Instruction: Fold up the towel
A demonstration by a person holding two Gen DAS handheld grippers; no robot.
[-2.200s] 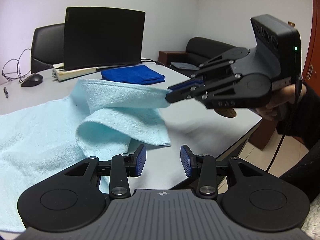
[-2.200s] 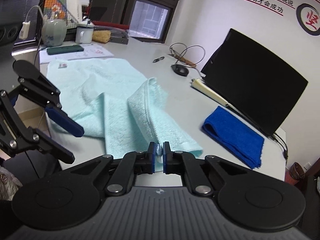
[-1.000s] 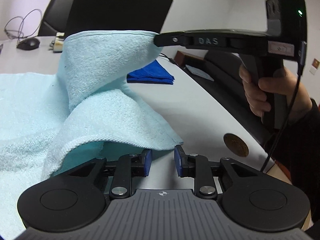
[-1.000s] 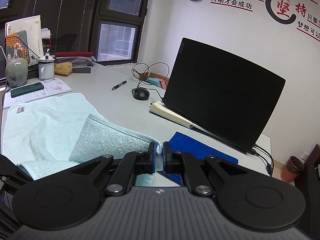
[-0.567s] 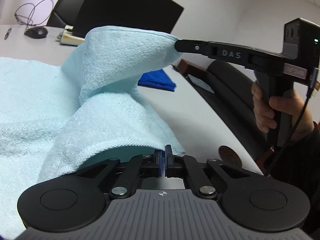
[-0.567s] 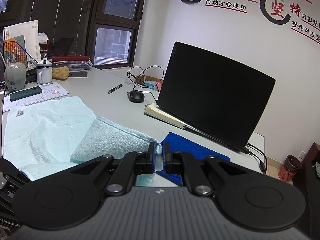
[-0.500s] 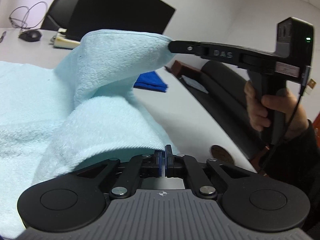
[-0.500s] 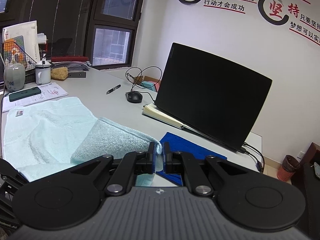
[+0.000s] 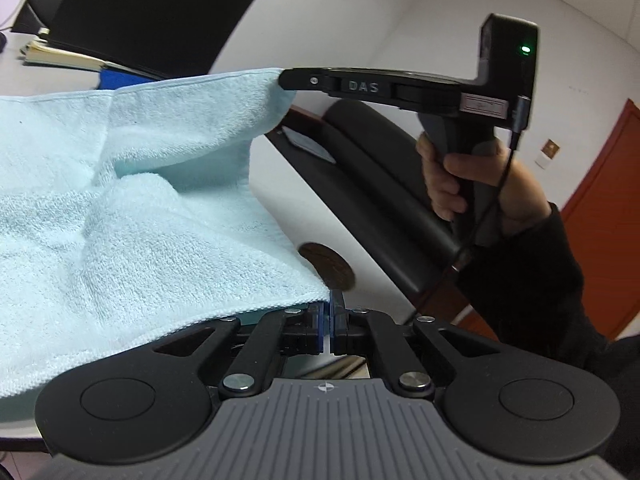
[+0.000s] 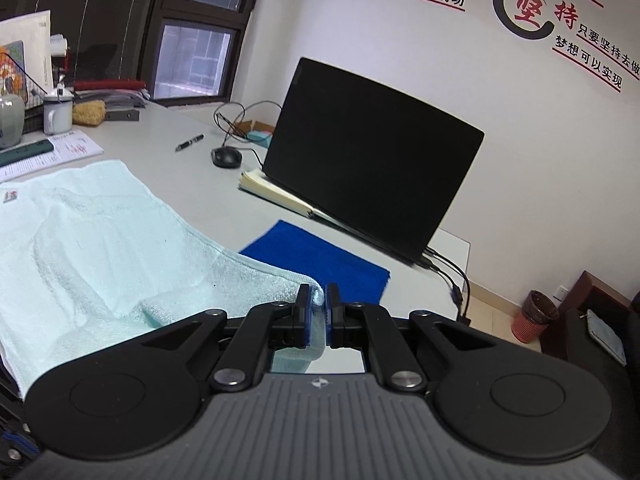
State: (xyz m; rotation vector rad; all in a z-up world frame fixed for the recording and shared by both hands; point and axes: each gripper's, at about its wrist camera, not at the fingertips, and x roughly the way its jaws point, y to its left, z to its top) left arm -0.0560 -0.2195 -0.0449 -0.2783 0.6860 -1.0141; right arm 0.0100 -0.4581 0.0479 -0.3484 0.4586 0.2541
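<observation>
A light blue towel (image 9: 132, 216) lies on the white desk with its near end lifted. My left gripper (image 9: 329, 322) is shut on one corner of that end. My right gripper (image 10: 318, 314) is shut on the other corner; it also shows in the left wrist view (image 9: 286, 79), held higher and farther off. The towel (image 10: 96, 236) sags between the two corners, and its far end lies flat on the desk.
A folded dark blue cloth (image 10: 316, 260) lies beside the towel. A black laptop (image 10: 372, 152) stands on a notebook behind it. A mouse (image 10: 226, 157), a pen (image 10: 189, 143), papers and mugs (image 10: 58, 112) sit farther back. The desk edge and a black sofa (image 9: 384, 184) are on the right.
My left gripper closed on the near towel corner and lifted it. My right gripper kept its corner and moved up and away. The towel end now hangs between both grippers.
</observation>
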